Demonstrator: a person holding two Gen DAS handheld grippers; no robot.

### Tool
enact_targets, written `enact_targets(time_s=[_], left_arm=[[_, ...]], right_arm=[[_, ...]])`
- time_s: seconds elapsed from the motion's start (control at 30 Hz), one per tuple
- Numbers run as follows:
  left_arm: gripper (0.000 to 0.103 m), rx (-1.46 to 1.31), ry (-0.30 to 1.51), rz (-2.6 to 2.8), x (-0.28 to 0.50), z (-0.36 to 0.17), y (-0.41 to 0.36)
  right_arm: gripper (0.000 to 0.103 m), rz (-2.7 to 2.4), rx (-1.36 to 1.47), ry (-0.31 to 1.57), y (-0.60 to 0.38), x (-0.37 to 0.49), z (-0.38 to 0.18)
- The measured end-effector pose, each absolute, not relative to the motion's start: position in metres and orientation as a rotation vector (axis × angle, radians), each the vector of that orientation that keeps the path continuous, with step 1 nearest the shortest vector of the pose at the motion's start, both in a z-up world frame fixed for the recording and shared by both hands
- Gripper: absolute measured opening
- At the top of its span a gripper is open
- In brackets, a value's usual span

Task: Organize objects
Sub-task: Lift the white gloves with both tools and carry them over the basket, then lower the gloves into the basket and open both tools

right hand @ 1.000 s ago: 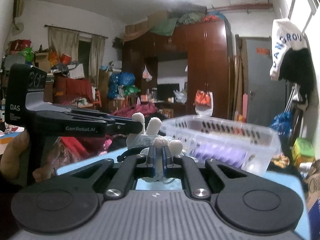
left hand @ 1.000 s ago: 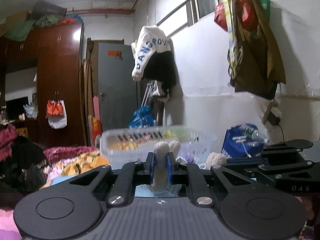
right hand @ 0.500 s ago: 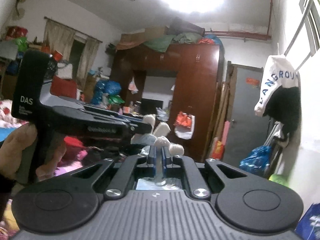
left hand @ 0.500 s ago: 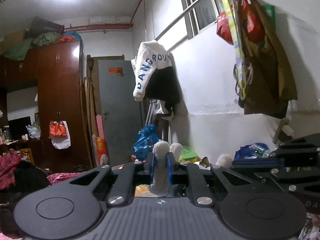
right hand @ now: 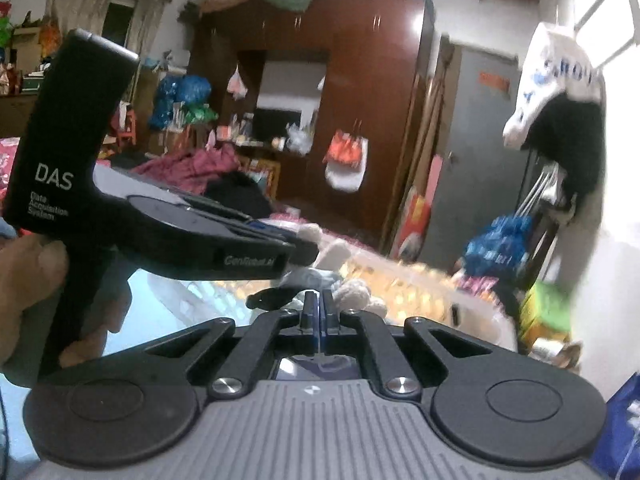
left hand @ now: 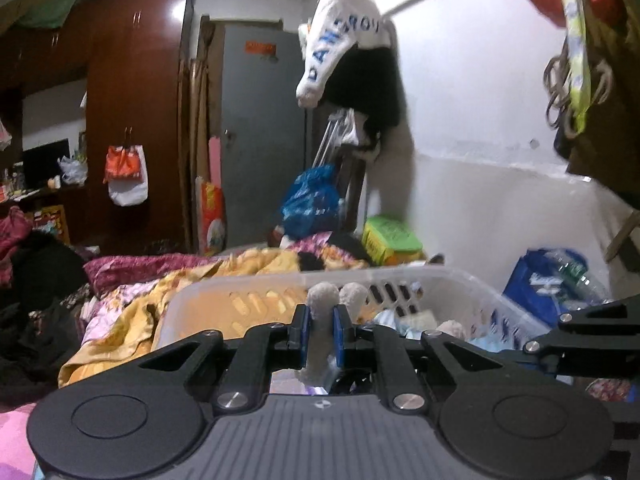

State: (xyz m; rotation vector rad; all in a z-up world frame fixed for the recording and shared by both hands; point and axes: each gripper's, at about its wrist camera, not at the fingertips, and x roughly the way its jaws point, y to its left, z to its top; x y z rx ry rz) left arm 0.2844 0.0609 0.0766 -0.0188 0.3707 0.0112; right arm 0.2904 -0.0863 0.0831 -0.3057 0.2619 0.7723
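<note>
My left gripper (left hand: 320,330) is shut on a beige plush toy's limb (left hand: 320,320), which sticks up between the blue pads. A second limb (left hand: 354,294) shows just right of it. A clear plastic slotted basket (left hand: 400,280) stands right in front, with soft items inside. My right gripper (right hand: 319,316) has its jaws nearly together; a beige plush part (right hand: 356,294) sits just beyond its tips, and I cannot tell if the jaws hold it. The left gripper's body (right hand: 160,232) crosses the right wrist view, above the basket (right hand: 420,280).
The basket rests on a bed with yellow and pink bedding (left hand: 132,304). A brown wardrobe (left hand: 136,128) and a grey door (left hand: 260,140) stand behind. A blue bag (left hand: 540,280) lies beside the white wall on the right. Clothes hang above (left hand: 348,40).
Both grippers tilted up, then came back down; the basket is in view again, close below them. The plush limb stays gripped in my left gripper.
</note>
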Motion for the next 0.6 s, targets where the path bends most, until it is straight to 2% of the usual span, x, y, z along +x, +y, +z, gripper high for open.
enact_targets(time_s=[0.23, 0.3, 0.33, 0.37, 0.4, 0.43, 0.47, 0.5, 0.53, 0.6], left_arm=[[0.018, -0.023, 0.444, 0.014, 0.291, 0.075, 0.064], [0.029, -0.009, 0.461, 0.025, 0.293, 0.077, 0.064], [0.044, -0.007, 0.453, 0.035, 0.291, 0.078, 0.064], [0.062, -0.008, 0.434, 0.042, 0.287, 0.081, 0.065], [0.071, -0.012, 0.406, 0.046, 0.28, 0.085, 0.067], [0.086, -0.012, 0.383, 0.052, 0.276, 0.088, 0.068], [0.095, -0.002, 0.356, 0.064, 0.268, 0.093, 0.068], [0.097, 0.01, 0.336, 0.077, 0.26, 0.097, 0.066], [0.1, 0.022, 0.32, 0.092, 0.253, 0.101, 0.064], [0.102, 0.035, 0.289, 0.113, 0.239, 0.111, 0.061]], right_arm=[[0.001, 0.781, -0.293, 0.34, -0.091, 0.302, 0.083], [0.002, 0.782, -0.277, 0.358, -0.094, 0.306, 0.084], [0.002, 0.787, -0.267, 0.373, -0.096, 0.308, 0.085], [0.01, 0.79, -0.25, 0.375, -0.099, 0.308, 0.086], [0.028, 0.787, -0.234, 0.365, -0.102, 0.309, 0.09], [0.04, 0.786, -0.22, 0.351, -0.105, 0.307, 0.092], [0.062, 0.783, -0.205, 0.333, -0.111, 0.303, 0.094], [0.075, 0.776, -0.194, 0.316, -0.115, 0.3, 0.096], [0.079, 0.767, -0.184, 0.297, -0.12, 0.295, 0.098], [0.096, 0.749, -0.159, 0.264, -0.13, 0.289, 0.104]])
